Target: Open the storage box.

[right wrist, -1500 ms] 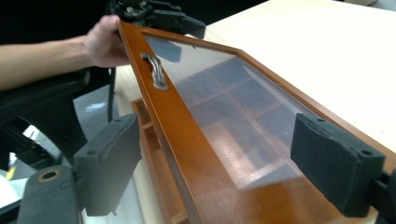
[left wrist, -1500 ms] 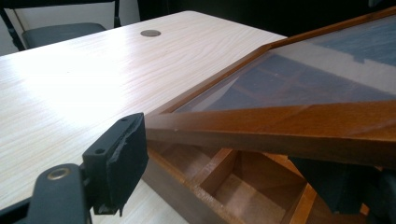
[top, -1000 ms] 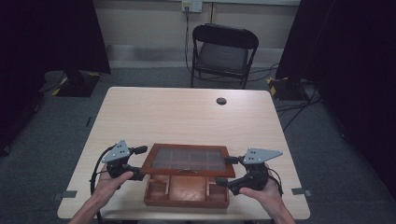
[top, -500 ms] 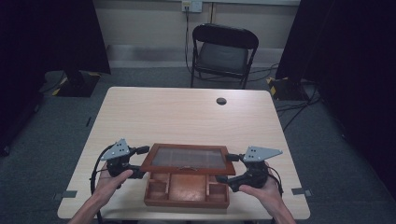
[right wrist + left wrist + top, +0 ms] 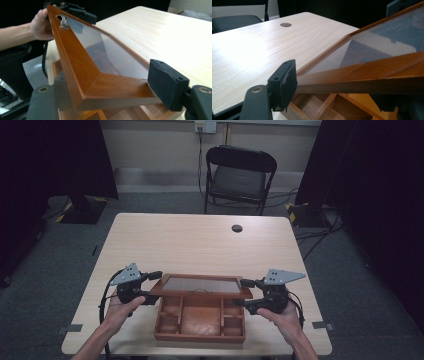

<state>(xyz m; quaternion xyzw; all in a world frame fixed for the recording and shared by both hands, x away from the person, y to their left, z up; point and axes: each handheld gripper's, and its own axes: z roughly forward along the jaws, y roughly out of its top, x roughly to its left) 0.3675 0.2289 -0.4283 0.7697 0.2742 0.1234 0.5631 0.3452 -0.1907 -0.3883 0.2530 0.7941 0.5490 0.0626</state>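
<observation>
A brown wooden box (image 5: 200, 322) with several compartments stands at the table's near edge. Its glass-panelled lid (image 5: 200, 285) is tilted up off the box, front edge raised. My left gripper (image 5: 155, 287) is shut on the lid's left front corner, and the left gripper view shows the wooden frame (image 5: 362, 75) squeezed between the black pads (image 5: 284, 85). My right gripper (image 5: 243, 293) is shut on the right front corner; its pads (image 5: 167, 85) clamp the frame (image 5: 112, 92). A small metal clasp (image 5: 63, 22) sits on the lid's front rail.
The light wooden table (image 5: 200, 245) stretches bare beyond the box, with a round dark grommet (image 5: 237, 228) near its far edge. A black folding chair (image 5: 240, 175) stands behind the table. Cables trail from both grippers.
Both grippers have lifted slightly and the lid's front edge has risen with them, showing more of the box's compartments.
</observation>
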